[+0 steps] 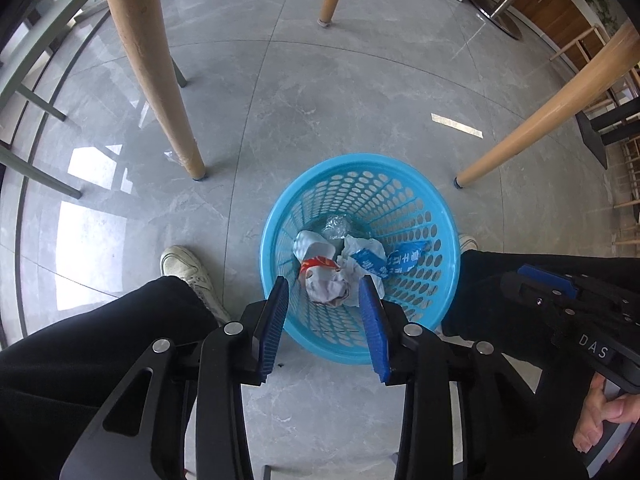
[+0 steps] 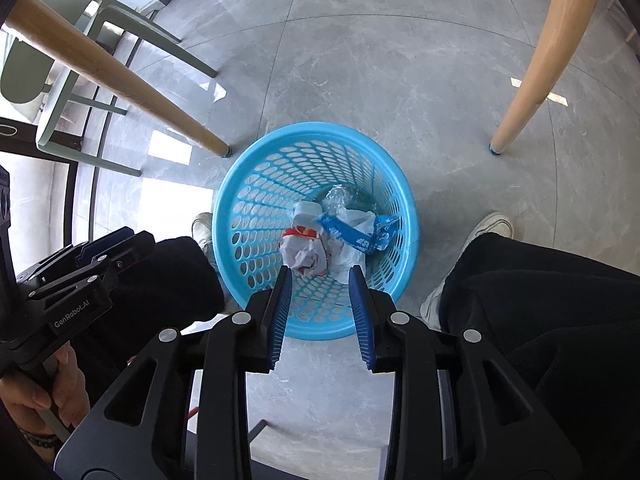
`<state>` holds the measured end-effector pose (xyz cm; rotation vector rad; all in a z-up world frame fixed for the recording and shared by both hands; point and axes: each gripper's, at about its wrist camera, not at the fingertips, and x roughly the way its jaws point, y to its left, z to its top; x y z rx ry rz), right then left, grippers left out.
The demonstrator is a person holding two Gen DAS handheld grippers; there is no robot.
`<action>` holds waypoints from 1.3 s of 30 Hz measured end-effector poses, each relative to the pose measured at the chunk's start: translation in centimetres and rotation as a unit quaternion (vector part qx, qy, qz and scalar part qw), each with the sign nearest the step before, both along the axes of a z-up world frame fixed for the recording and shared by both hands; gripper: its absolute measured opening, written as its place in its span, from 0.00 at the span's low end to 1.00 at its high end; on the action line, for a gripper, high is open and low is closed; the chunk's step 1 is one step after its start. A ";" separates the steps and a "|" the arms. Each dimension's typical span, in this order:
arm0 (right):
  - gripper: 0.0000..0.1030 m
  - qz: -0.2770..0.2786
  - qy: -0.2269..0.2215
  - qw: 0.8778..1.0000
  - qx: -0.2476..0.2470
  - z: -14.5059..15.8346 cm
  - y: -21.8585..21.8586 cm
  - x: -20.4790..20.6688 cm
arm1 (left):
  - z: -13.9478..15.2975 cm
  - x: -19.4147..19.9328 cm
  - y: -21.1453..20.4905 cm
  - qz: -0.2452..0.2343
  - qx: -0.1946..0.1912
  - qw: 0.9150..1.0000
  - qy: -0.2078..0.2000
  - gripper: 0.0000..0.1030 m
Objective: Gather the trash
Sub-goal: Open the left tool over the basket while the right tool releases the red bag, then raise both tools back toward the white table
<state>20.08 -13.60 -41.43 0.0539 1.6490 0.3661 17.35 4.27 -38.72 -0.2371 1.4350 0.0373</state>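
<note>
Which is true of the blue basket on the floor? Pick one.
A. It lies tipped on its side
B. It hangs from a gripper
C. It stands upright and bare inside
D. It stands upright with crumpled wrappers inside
D: the blue basket stands on the floor tiles, with crumpled wrappers lying at its bottom.

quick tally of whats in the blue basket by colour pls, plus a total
In the blue basket:
clear crumpled plastic: 1
grey-white crumpled wrapper with red-orange print: 1
blue-and-white wrappers: 2, as far as the pile lets me separate them
Total: 4 pieces visible; more may lie underneath.
</note>
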 end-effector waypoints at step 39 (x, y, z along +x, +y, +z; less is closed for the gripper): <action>0.58 0.031 -0.180 0.980 0.078 18.4 -4.6 -8.5 | 17.4 -11.0 -2.9 -0.031 0.042 0.985 -0.162 0.56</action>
